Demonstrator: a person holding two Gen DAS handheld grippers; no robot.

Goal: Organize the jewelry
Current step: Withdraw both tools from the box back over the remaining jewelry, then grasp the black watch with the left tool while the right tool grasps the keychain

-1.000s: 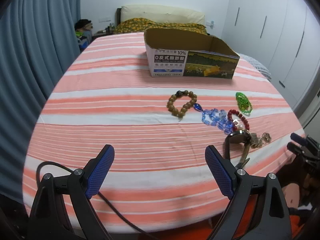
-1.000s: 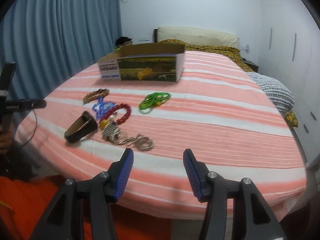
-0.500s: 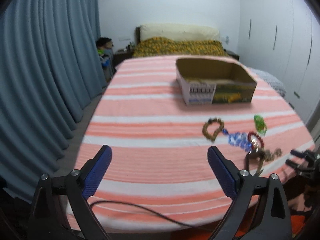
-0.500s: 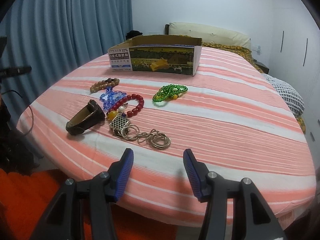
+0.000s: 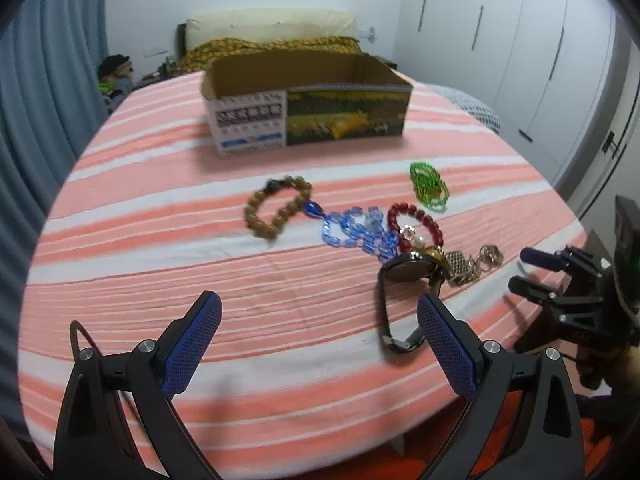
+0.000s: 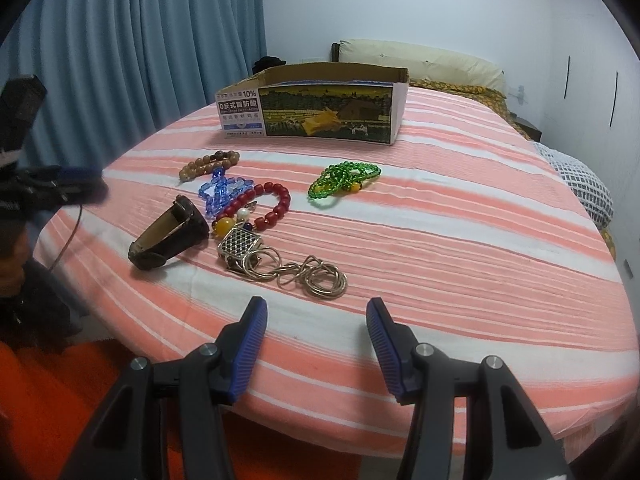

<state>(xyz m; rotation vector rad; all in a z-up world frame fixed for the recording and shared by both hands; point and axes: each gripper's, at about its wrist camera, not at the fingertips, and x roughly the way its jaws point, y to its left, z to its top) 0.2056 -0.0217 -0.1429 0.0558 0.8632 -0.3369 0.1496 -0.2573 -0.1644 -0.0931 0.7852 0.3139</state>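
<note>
A bed with a pink-and-white striped cover fills both views. Toward its far end sits an open cardboard box, well apart from the jewelry; from these angles its inside looks empty, though the floor is only partly visible.

The jewelry lies in a loose cluster near the bed's near edge: a dark watch, a gold chain with a mesh pendant, a red bead bracelet, a blue crystal bracelet, a brown bead bracelet and, a little apart, a green bead bracelet. The watch, chain, red and blue pieces touch or overlap.

The left gripper hovers above the cover with its jaws spread wide and nothing between them; the watch strap sits just beside its right finger. The right gripper hangs about half open, empty, just short of the chain.

The main risk is probably tangling: lifting the chain or watch may drag the overlapping bracelets along or off the edge. The soft cover could also bunch up between closing pads.
</note>
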